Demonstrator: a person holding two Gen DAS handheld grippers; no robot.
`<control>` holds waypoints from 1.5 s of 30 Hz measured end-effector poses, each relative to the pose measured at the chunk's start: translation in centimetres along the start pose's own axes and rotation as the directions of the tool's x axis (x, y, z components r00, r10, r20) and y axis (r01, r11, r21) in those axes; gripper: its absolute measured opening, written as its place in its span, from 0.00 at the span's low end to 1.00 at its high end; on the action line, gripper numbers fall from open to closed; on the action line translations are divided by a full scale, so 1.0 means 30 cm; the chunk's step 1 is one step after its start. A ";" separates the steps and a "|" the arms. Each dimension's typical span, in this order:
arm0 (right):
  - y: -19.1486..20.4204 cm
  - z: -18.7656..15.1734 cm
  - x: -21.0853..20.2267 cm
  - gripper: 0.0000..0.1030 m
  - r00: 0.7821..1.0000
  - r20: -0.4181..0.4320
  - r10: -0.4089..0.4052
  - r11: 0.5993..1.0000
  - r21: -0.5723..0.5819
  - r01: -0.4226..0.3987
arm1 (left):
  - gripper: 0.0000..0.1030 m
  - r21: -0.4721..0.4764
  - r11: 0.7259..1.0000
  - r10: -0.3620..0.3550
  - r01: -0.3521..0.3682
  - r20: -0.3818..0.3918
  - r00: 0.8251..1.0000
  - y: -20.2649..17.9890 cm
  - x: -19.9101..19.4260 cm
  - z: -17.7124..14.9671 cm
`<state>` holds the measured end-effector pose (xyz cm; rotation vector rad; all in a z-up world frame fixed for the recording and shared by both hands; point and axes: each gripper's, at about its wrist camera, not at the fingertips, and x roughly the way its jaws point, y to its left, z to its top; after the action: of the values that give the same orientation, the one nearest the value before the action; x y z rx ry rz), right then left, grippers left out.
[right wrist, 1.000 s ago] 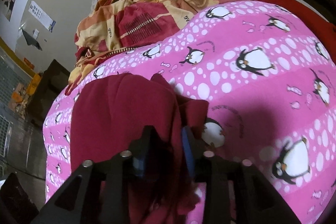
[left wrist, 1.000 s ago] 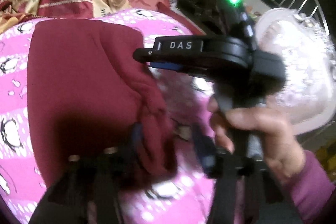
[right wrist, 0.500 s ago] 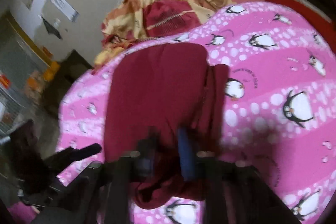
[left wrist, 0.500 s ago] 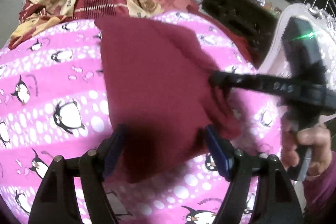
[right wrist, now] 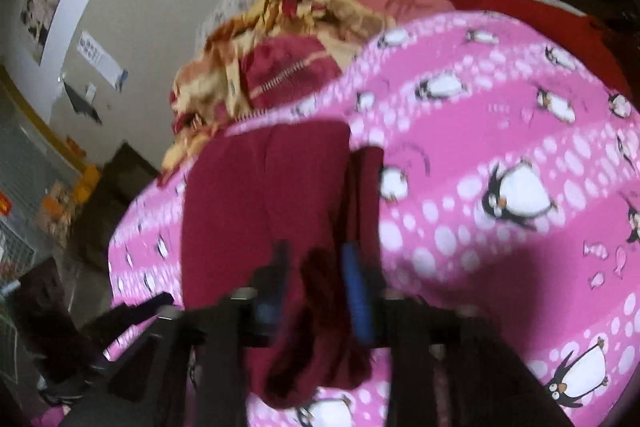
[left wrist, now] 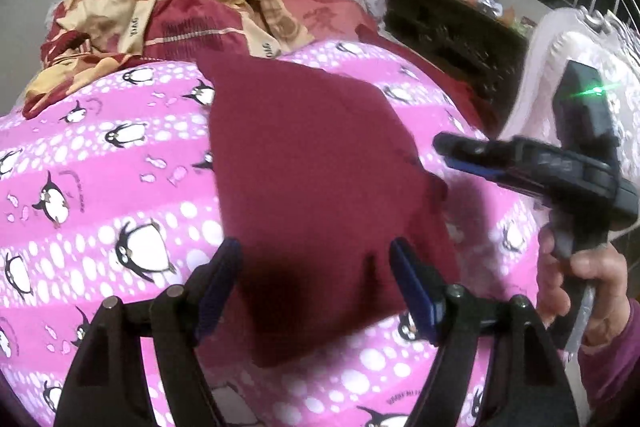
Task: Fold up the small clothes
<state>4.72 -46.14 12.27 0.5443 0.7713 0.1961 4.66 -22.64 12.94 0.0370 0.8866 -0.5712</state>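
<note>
Maroon garment [left wrist: 312, 187] flat on penguin blanket [left wrist: 100, 163]. Left hand-held gripper [left wrist: 316, 279] wide open, empty above it. Right hand-held gripper [right wrist: 316, 283] pinches bunched edge; risk: fold drags skewed, cloth slips.

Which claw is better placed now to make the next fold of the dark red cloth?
Probably the right claw: its jaws pinch an edge of the dark red fleece garment. The left claw hangs open over it, holding nothing.
</note>
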 end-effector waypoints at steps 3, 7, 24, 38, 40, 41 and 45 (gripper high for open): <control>0.051 0.026 0.051 0.51 1.000 -0.021 -0.021 0.998 -0.053 0.020 | 0.73 -0.033 0.999 0.013 -0.013 0.000 1.000 0.027 0.016 0.015; 0.087 0.043 0.145 0.51 0.992 -0.054 -0.117 0.983 -0.151 0.107 | 0.73 -0.050 0.999 0.021 -0.022 -0.021 1.000 0.051 0.056 0.021; 0.058 0.032 0.162 0.49 0.990 -0.071 -0.125 0.985 -0.126 0.116 | 0.77 -0.104 0.994 0.013 -0.019 -0.057 0.998 0.101 0.119 0.003; 0.025 -0.061 0.243 0.58 0.972 -0.131 -0.194 0.972 -0.160 0.172 | 0.77 -0.110 0.994 0.012 -0.020 -0.071 0.997 0.098 0.124 -0.012; 0.028 -0.060 0.236 0.58 0.972 -0.129 -0.199 0.970 -0.170 0.176 | 0.77 -0.112 0.993 0.010 -0.018 -0.069 0.998 0.098 0.124 -0.014; 0.028 -0.057 0.231 0.58 0.972 -0.130 -0.196 0.970 -0.169 0.173 | 0.77 -0.116 0.993 0.008 -0.017 -0.072 0.997 0.098 0.125 -0.014; 0.014 -0.042 0.173 0.60 0.990 -0.089 -0.106 0.985 -0.143 0.093 | 0.77 -0.140 0.990 -0.020 0.010 -0.070 0.997 0.111 0.115 -0.008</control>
<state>7.52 -43.43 8.60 0.3660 0.8698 0.1827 7.80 -21.32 9.56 -0.0767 0.9950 -0.5234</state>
